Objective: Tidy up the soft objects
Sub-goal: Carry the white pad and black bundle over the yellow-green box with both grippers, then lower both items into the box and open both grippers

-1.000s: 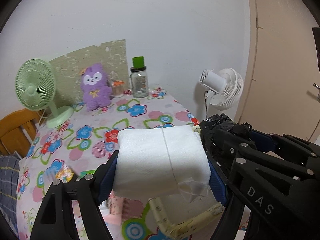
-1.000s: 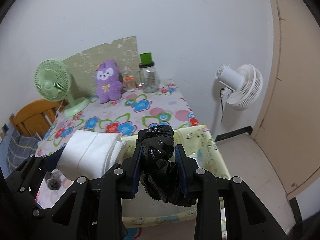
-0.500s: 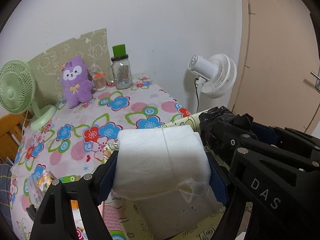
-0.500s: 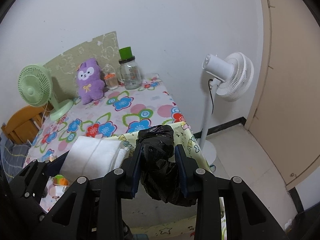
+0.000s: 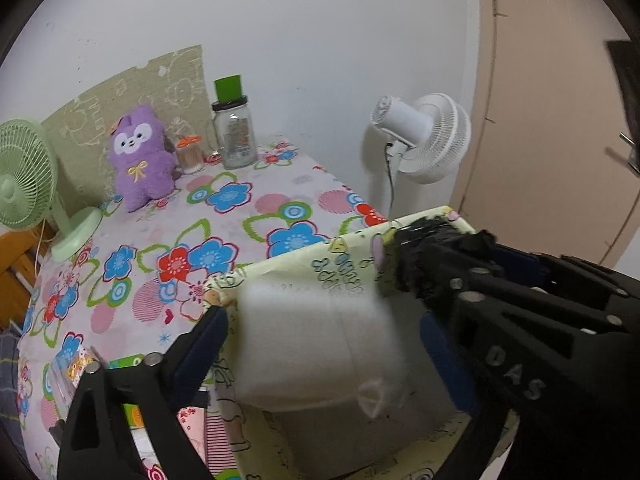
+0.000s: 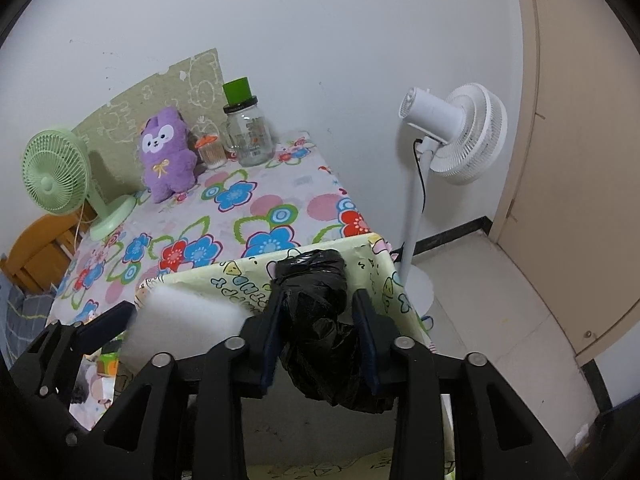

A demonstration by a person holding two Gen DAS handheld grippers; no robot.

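Black bag (image 6: pixel 320 320) between right fingers (image 6: pixel 272 332)

1. The left gripper (image 5: pixel 324 344) is spreading its fingers, and the white pack (image 5: pixel 316 340) is blurring as it drops free.
2. Both grippers are hanging lower over the bin (image 6: pixel 240 276).

A white pack (image 5: pixel 320 344), a black bag (image 6: pixel 320 312), a pale yellow cartoon-print bin (image 6: pixel 240 276), a purple plush (image 5: pixel 140 160), a mint fan (image 6: pixel 56 172) and a pink floral-cloth bench (image 5: pixel 240 208).
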